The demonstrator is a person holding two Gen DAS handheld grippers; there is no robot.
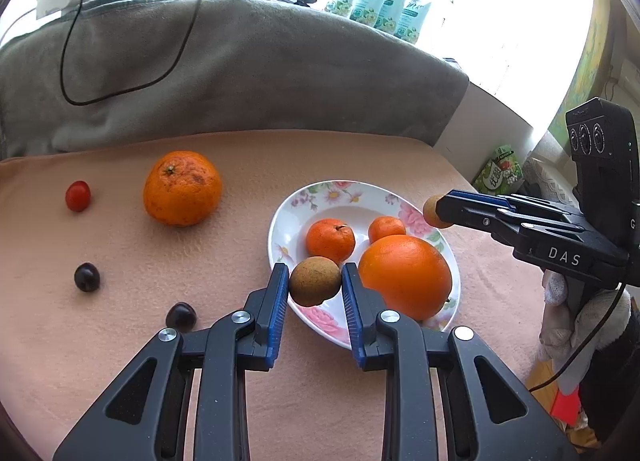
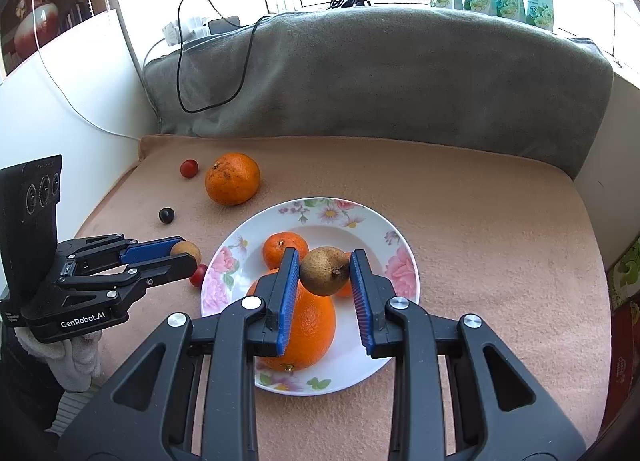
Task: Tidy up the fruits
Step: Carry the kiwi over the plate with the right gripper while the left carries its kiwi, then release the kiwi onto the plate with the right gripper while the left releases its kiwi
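The left claw [image 1: 315, 285] squeezes a round brown fruit [image 1: 315, 281] (no long side). The right claw [image 2: 325, 269] squeezes another brown fruit [image 2: 325, 271], stem toward the camera, above the flowered plate [image 2: 384, 245].

Home: blanket-draped windowsill [image 2: 380, 73], floral plate [image 2: 332, 213]

- The flowered white plate [image 2: 396, 261] sits on the peach cloth-covered table [image 2: 480, 241], with the big orange [image 2: 308, 325] at its near side and two small tangerines [image 2: 280, 249] behind.
- The large mandarin [image 2: 232, 179] lies left of the plate, beyond it.
- The small red tomato [image 2: 189, 168] lies left of the mandarin.
- The grey blanket [image 2: 380, 73] runs behind the table.
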